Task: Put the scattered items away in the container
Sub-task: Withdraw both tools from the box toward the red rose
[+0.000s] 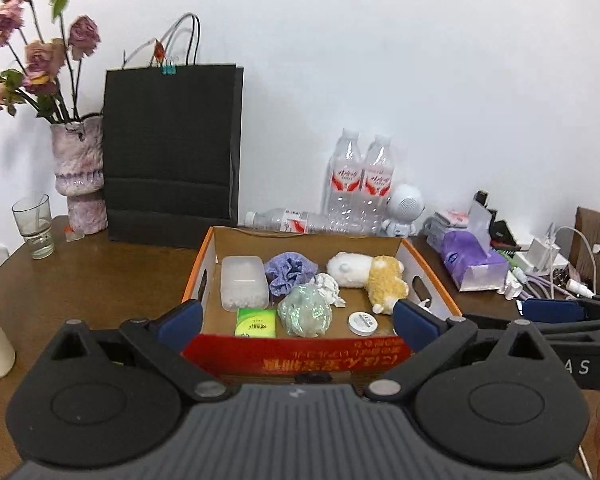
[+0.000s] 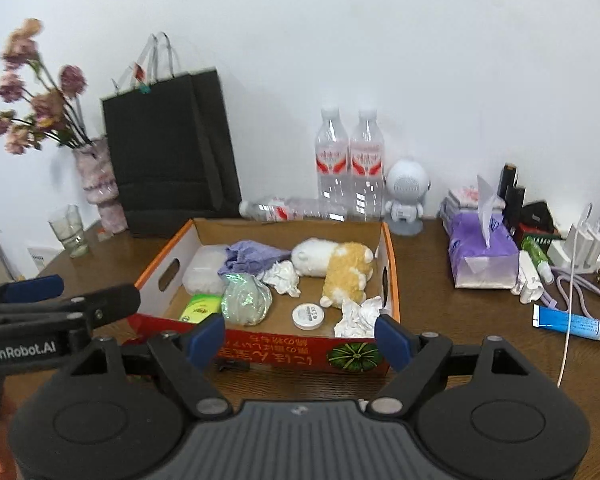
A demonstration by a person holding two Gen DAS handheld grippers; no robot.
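Nearest, left gripper (image 1: pixel 296 326) spread wide and empty, pads straddling the near wall of the cardboard box (image 1: pixel 300 354); right gripper (image 2: pixel 300 338) likewise wide and empty, hovering just short of the same red near wall. Inside the box, front row: green packet (image 1: pixel 256 322), iridescent wrapped bundle (image 1: pixel 306 310), small round tin (image 1: pixel 363 323), and, seen from the right wrist, a crumpled tissue (image 2: pixel 358 317) in the near right corner. Further in: frosted plastic case (image 1: pixel 244 282), purple scrunched cloth (image 1: pixel 290 274), another tissue wad (image 1: pixel 328 286), and a white-and-tan plush toy (image 1: pixel 366 276). Out on the wooden table (image 1: pixel 100 280), probably the one scattered piece left: a blue-and-white tube (image 2: pixel 572 324), lying right of the box and well apart from it, long axis running left to right, cap toward the right. Clearly nearer the right gripper, so likely a reach rightward, with the pads turned across the tube's narrow width. Beyond that, tissue pack (image 2: pixel 482 256) and chargers at far right; at the back, water bottles (image 2: pixel 350 164), astronaut figure (image 2: pixel 406 196), black paper bag (image 1: pixel 172 152), vase of dried flowers (image 1: pixel 80 172).
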